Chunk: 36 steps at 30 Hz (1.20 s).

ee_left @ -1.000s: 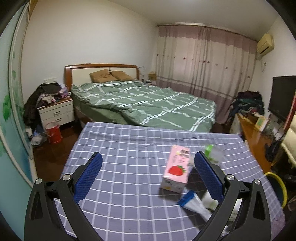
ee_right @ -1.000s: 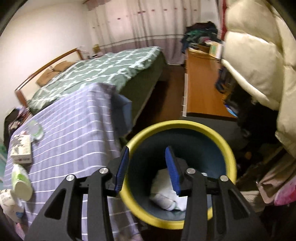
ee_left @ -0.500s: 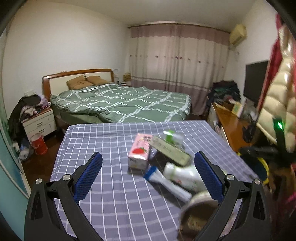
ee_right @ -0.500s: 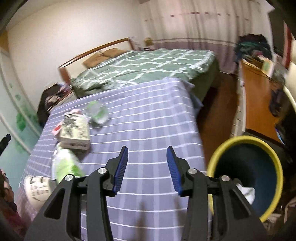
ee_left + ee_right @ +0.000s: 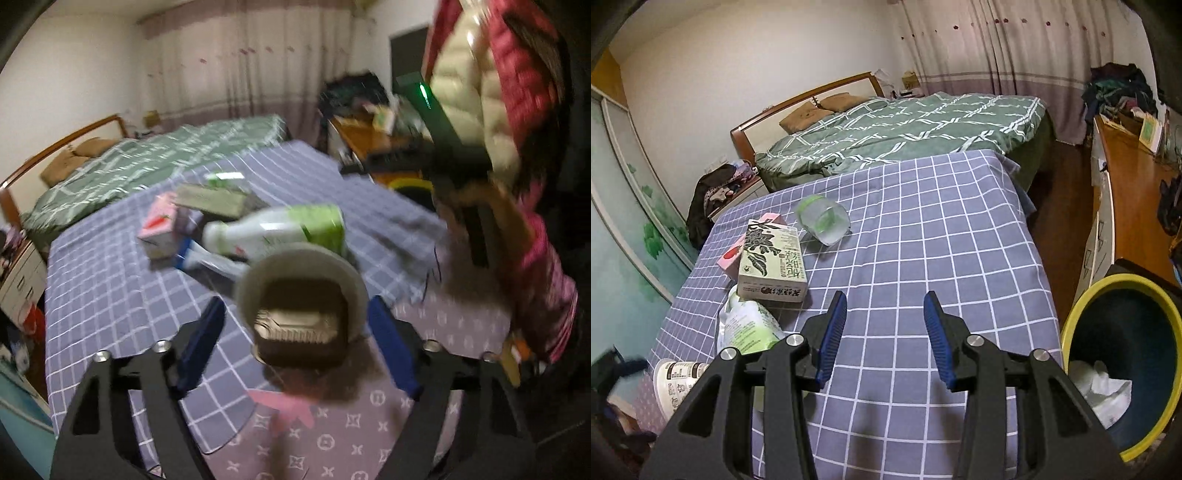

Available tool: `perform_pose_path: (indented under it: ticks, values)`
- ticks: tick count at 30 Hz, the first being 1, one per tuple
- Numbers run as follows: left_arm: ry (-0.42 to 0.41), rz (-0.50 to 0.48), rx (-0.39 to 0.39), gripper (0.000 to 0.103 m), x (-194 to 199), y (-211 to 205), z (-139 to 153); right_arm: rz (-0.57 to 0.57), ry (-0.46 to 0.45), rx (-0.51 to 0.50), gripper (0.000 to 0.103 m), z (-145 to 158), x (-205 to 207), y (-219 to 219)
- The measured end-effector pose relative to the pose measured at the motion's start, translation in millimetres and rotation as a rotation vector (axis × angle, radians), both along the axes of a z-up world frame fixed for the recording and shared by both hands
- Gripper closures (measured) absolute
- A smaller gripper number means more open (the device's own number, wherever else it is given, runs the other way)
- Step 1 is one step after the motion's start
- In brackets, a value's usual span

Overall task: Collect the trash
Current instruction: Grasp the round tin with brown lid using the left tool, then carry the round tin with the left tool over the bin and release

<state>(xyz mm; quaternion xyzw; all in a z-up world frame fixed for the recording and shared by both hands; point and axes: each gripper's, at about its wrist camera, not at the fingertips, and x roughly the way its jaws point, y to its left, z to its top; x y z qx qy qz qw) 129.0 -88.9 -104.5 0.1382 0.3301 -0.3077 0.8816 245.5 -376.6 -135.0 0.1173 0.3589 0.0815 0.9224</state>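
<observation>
Left gripper (image 5: 295, 328): angled down over the near edge of the worktop (image 5: 110, 280), picture blurred. A round paper cup (image 5: 301, 291) lies on its side between the blue pads, mouth toward the camera; jaws closing around it, contact not discernible.

Right gripper (image 5: 884, 332): angled down over the checked worktop, pads partly apart, nothing between them.

Trash on worktop, left of right gripper: floral carton (image 5: 772, 262), pink carton (image 5: 729, 258), green-labelled bottle (image 5: 748, 326), clear cup (image 5: 823, 219).

Yellow-rimmed bin (image 5: 1123, 365): on the floor to the right, white paper inside.
</observation>
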Motion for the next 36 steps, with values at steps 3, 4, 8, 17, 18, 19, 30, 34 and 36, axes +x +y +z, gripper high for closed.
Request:
perform_pose_path:
  ticks: [3, 4, 8, 17, 18, 19, 30, 34, 36]
  values:
    - [0.021, -0.029, 0.033, 0.035, 3, -11, -10, -0.004, 0.0, 0.015, 0.061, -1, 1, -4]
    - [0.023, -0.028, 0.041, 0.035, 6, -12, -12, -0.004, 0.001, 0.02, 0.061, -1, 2, -5]
    - [0.044, -0.013, 0.052, 0.035, 16, -13, -19, 0.002, 0.003, 0.032, 0.061, -2, 3, -6]
    - [0.08, -0.016, 0.077, 0.035, 31, -18, -30, 0.014, 0.002, 0.043, 0.056, -3, 3, -5]
    - [0.08, -0.016, 0.078, 0.035, 31, -19, -31, 0.015, 0.001, 0.042, 0.056, -3, 3, -5]
    - [0.08, -0.015, 0.078, 0.035, 32, -19, -31, 0.015, 0.0, 0.041, 0.056, -3, 2, -5]
    - [0.047, 0.029, 0.077, 0.042, 14, -4, -14, 0.016, -0.015, 0.051, 0.056, 3, 0, -8]
    - [0.025, 0.063, 0.078, 0.042, 0, 6, 0, 0.006, -0.042, 0.053, 0.056, 12, -8, -13]
    - [0.01, 0.072, 0.076, 0.042, -6, 5, 9, -0.004, -0.059, 0.053, 0.056, 18, -15, -19]
